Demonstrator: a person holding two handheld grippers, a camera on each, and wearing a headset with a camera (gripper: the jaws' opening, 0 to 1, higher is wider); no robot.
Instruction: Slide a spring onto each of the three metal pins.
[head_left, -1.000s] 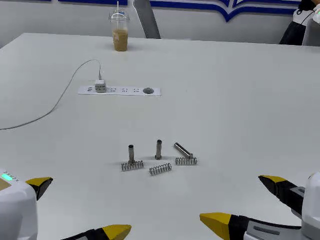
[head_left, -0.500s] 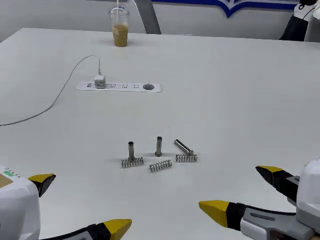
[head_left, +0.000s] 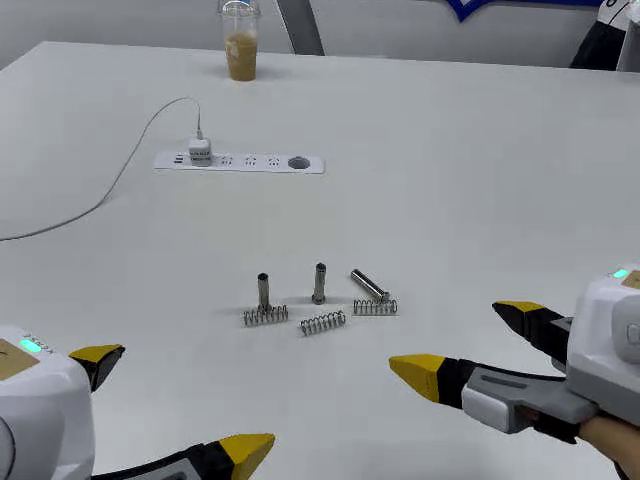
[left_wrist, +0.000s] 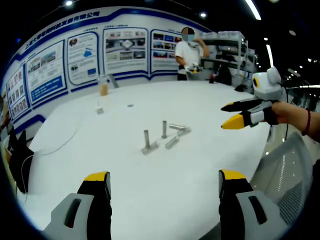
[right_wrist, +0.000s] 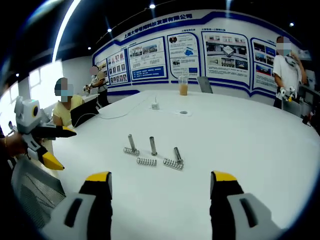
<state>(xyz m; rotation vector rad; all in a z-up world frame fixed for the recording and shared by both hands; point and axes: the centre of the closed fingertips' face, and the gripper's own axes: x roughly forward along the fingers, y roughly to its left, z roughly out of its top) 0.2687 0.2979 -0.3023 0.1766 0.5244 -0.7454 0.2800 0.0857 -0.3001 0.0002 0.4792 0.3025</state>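
On the white tabletop (head_left: 480, 200) I'm at the very start, I judge: my left hand-held gripper (head_left: 195, 395) and right hand-held gripper (head_left: 446, 337) hover wide open and empty short of the metal pins (head_left: 319, 283), two upright, one toppled, so next I must pinch a loose spring (head_left: 322, 322) beside them.

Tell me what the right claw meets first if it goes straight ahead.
Probably the middle spring, lying just ahead of the middle pin; only bare table lies before it. Depth is uncertain.
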